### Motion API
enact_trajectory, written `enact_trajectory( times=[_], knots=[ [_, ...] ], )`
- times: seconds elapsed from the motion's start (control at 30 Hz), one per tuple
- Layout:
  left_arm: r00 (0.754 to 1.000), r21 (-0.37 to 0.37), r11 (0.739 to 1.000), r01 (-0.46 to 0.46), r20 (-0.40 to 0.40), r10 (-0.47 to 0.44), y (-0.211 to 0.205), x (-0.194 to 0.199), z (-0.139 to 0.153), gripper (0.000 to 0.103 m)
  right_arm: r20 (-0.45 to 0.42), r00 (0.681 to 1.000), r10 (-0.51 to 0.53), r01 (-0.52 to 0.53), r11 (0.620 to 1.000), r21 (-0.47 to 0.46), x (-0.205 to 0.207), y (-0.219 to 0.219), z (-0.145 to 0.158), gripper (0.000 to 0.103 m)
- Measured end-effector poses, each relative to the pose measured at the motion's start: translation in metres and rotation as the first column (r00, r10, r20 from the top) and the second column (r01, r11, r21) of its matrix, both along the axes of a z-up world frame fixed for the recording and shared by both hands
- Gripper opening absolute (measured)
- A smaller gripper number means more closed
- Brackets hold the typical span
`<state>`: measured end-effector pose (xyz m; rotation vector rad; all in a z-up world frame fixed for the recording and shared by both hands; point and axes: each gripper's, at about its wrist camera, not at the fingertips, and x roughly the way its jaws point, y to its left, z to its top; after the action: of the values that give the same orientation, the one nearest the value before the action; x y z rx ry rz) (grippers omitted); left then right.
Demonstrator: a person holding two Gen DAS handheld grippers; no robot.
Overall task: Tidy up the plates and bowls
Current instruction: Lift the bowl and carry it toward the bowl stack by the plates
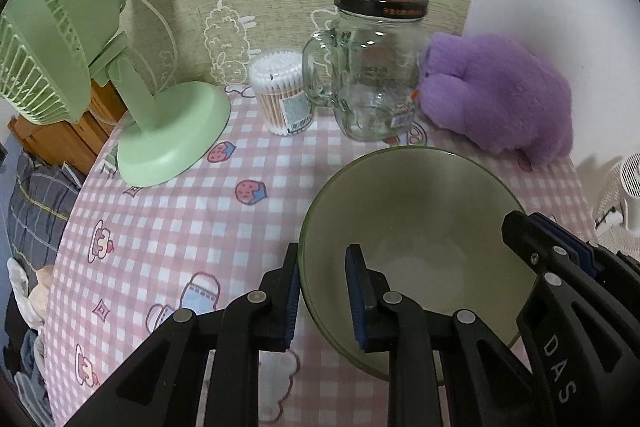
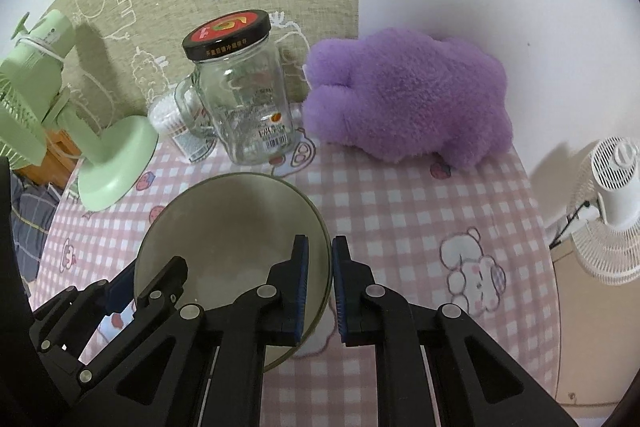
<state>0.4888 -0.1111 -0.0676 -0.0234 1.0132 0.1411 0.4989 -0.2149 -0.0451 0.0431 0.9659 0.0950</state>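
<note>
Green bowl sits just in front of the glass jar, rim clamped on opposite sides by left gripper and right gripper. Judged rigid, slick, breakable; rim hold suits.

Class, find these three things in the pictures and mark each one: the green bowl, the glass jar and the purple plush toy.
green bowl (image 1: 420, 211): left wrist view, on the inside wall.
glass jar (image 2: 244, 107): right wrist view, on the clear glass body.
purple plush toy (image 2: 408, 99): right wrist view, on the middle of its furry body.

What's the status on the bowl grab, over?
Left tool and right tool both shut on green bowl rim. Glass jar close behind.
</note>
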Motion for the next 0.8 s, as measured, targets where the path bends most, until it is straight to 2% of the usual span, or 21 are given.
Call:
enact_trajectory(
  times=[0.33, 0.8],
  knots=[
    [0.999, -0.006, 1.0, 0.024, 0.024, -0.024, -0.005, -0.031, 0.022, 0.019, 0.008, 1.0, -0.018, 0.018, 1.0, 0.007, -0.035, -0.01, 0.023, 0.015],
    [0.991, -0.027, 0.998, 0.053, 0.122, -0.049, 0.013, -0.075, 0.078, 0.019, 0.102, 0.993, -0.052, 0.053, 0.999, -0.006, -0.087, 0.003, 0.086, 0.015]
  ],
)
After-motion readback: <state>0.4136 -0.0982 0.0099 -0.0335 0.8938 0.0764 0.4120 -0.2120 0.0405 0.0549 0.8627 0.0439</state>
